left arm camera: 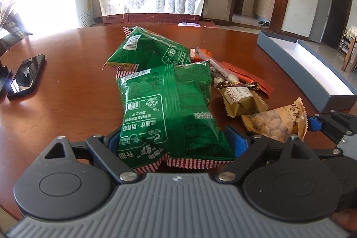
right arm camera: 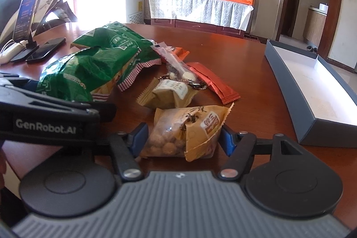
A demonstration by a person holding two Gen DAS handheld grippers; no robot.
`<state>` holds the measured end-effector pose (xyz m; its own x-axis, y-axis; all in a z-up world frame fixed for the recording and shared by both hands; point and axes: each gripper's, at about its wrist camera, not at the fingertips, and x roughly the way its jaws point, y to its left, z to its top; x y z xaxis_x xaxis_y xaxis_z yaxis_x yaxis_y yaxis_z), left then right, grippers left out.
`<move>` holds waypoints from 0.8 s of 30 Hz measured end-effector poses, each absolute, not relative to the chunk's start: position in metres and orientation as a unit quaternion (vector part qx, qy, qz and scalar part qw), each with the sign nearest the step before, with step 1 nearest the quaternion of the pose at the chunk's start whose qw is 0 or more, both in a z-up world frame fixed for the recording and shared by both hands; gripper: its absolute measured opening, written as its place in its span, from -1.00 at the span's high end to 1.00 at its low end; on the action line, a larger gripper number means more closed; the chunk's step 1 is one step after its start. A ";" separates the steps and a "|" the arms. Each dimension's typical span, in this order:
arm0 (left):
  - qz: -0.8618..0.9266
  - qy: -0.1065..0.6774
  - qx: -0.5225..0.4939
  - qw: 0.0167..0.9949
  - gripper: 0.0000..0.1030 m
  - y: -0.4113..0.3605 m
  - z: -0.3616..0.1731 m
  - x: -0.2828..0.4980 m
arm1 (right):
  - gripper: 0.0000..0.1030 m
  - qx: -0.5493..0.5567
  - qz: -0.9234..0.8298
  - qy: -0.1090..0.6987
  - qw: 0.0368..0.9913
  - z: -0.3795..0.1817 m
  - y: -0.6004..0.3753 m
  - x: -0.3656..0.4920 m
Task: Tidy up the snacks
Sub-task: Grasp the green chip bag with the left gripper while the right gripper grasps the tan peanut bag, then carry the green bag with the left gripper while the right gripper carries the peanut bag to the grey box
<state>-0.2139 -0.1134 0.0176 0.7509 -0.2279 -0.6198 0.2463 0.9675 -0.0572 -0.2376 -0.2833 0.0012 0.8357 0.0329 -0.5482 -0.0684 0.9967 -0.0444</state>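
Snacks lie heaped near the middle of the round brown table (left arm camera: pixel 67 86), which fills both views. To the right of the heap, well apart from it, sits a long grey box (right arm camera: pixel 312 126), open, its white floor bare.

Biggest in the pile are two green bags. The far green bag (left arm camera: pixel 151 48) lies flat with a barcode facing up. The near green bag (left arm camera: pixel 169 113) overlaps it and runs back between the blue pads of the left gripper (left arm camera: pixel 176 142); the pads flank its sides and seem to touch the crinkled film, but a firm pinch cannot be confirmed from this angle, so I read that gripper as loose around the bag.

Next in size is the orange sachet (right arm camera: pixel 214 84), flat on the wood toward the box. Just left of it lies a clear wrapper with white balls (right arm camera: pixel 183 73), and below that a tan cake packet (right arm camera: pixel 169 93).

The nut packet (right arm camera: pixel 187 133), tan with a clear window, lies nearest and between the fingers of the right gripper (right arm camera: pixel 183 139). Both blue pads stand close at its two ends, apparently just touching without squeezing.

At the far left, a dark phone (left arm camera: pixel 26 75) lies flat on the table.
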 end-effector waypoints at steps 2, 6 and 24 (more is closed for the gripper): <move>-0.130 0.325 0.013 0.936 -0.66 -0.112 0.018 -0.214 | -0.32 -0.027 0.027 0.287 0.957 0.002 -0.289 -0.238; -0.136 0.321 0.010 0.937 -0.58 -0.106 0.018 -0.219 | -0.30 -0.025 0.020 0.289 0.957 0.002 -0.299 -0.240; -0.156 0.303 0.019 0.940 -0.39 -0.096 0.024 -0.230 | -0.26 -0.002 0.021 0.282 0.959 0.007 -0.317 -0.250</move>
<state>-0.2304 -0.0959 0.0236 0.7674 -0.2820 -0.5757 0.3054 0.9504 -0.0585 -0.2500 -0.3173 0.0065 0.8401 0.0399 -0.5410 -0.0418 0.9991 0.0087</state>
